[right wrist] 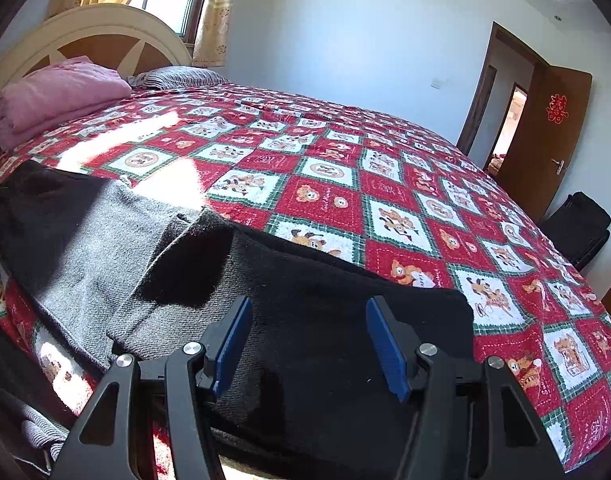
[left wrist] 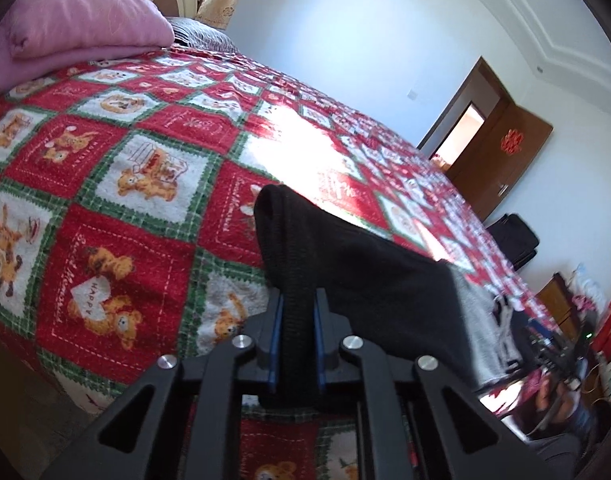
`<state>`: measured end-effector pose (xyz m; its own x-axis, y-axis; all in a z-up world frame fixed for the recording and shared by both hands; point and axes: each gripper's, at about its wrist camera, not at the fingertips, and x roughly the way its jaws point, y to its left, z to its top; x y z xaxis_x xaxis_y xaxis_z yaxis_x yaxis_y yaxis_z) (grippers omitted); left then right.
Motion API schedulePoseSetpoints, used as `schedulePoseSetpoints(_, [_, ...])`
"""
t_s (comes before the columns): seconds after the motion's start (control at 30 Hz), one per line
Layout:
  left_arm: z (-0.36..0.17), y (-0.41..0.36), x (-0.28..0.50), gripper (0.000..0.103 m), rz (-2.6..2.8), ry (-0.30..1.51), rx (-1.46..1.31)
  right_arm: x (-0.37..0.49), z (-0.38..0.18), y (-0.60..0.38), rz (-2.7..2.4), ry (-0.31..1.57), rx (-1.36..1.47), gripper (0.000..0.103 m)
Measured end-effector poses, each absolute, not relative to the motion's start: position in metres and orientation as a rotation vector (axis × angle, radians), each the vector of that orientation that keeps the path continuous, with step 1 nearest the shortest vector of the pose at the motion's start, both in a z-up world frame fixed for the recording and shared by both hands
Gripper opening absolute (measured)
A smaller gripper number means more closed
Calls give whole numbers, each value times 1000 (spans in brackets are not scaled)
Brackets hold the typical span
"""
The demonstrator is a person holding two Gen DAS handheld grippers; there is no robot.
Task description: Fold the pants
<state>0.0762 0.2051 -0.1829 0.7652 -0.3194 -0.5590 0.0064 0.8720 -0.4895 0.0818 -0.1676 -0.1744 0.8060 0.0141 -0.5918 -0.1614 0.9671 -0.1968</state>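
The pants (right wrist: 117,240) lie on the near part of the bed, grey cloth with black parts, spread across the red bear-pattern blanket (right wrist: 345,200). 1 black ribbed end, which looks like a cuff or waistband, is lifted from the bed. The left gripper (left wrist: 297,312) is clamped on this black band, its 2 blue pads pressed on both sides, so the cloth hangs from it and stretches down toward the rest of the garment. I judge it is held up like this so that this end can be carried over the other part for a fold.

The right gripper (right wrist: 309,336) has its fingers wide apart above the black part of the pants near the bed edge, holding nothing. It seems placed there to press or take the cloth while the left side moves.

Farther away, a folded pink quilt (right wrist: 57,96) rests near the headboard (right wrist: 93,28), well apart from the pants.
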Motion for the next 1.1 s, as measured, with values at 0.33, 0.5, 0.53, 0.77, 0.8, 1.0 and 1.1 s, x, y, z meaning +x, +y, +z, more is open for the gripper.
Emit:
schedulePoseSetpoints(0.33, [-137,186,65,13,-327,542,-515,82,-169,-174,90,616,-213,61])
schedulePoseSetpoints(0.5, [-108,153,65,13,-415,493,-461,86,-163,-186,82,629,-162,61])
schedulePoseSetpoints(0.53, [-103,146,66,13,-429,487,-448,87,-161,-189,81,633,-149,61])
schedulePoseSetpoints(0.77, [-77,90,79,13,-539,475,-395,87,-146,-209,65,626,-94,62])
schedulePoseSetpoints(0.8, [-74,82,82,12,-555,474,-391,86,-143,-213,60,622,-90,62])
schedulePoseSetpoints(1.0, [-59,33,92,12,-674,467,-357,82,-138,-238,32,624,-54,63])
schedulePoseSetpoints(1.1, [-53,5,97,12,-729,483,-322,83,-138,-254,7,633,-31,64])
